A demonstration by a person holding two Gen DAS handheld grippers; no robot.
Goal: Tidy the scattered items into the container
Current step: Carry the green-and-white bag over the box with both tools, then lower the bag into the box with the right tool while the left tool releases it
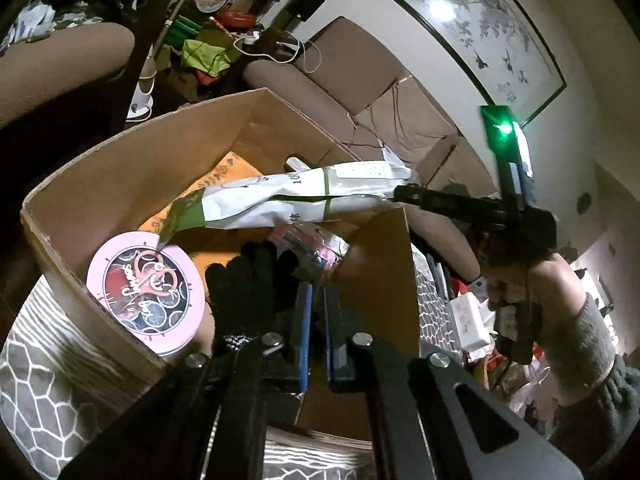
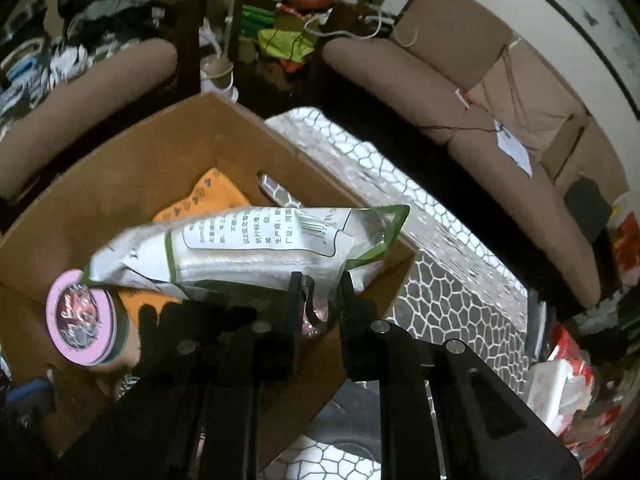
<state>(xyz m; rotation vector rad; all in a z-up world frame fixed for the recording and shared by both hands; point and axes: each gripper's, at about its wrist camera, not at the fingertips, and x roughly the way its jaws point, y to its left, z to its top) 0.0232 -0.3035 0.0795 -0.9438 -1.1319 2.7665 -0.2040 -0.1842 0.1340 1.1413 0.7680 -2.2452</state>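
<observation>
**Open cardboard box with a packet held above it**

- Right gripper [image 2: 320,292]: jaws pinched on the clear edge of a long white plastic packet with green trim and a printed label [image 2: 240,248]. The packet stretches away from the jaws to the left, tilted, above the open brown cardboard box [image 2: 132,168]. Its far green corner touches or overlaps the round pink tin with a dark patterned lid [image 1: 146,298].
- Left gripper [image 1: 316,320]: blue-lined jaws nearly closed with a narrow gap; nothing is visibly held between them. They point into the box just over its near wall.
- Box contents: black knit glove [image 1: 248,284] just left of the left jaws; shiny silver-and-pink foil packet [image 1: 308,248] just ahead of them; orange printed cloth [image 2: 208,196] underneath.
- The box stands on a bench covered in a grey-and-white honeycomb pattern [image 2: 440,288].
- Beyond: brown sofa [image 2: 500,92].
</observation>
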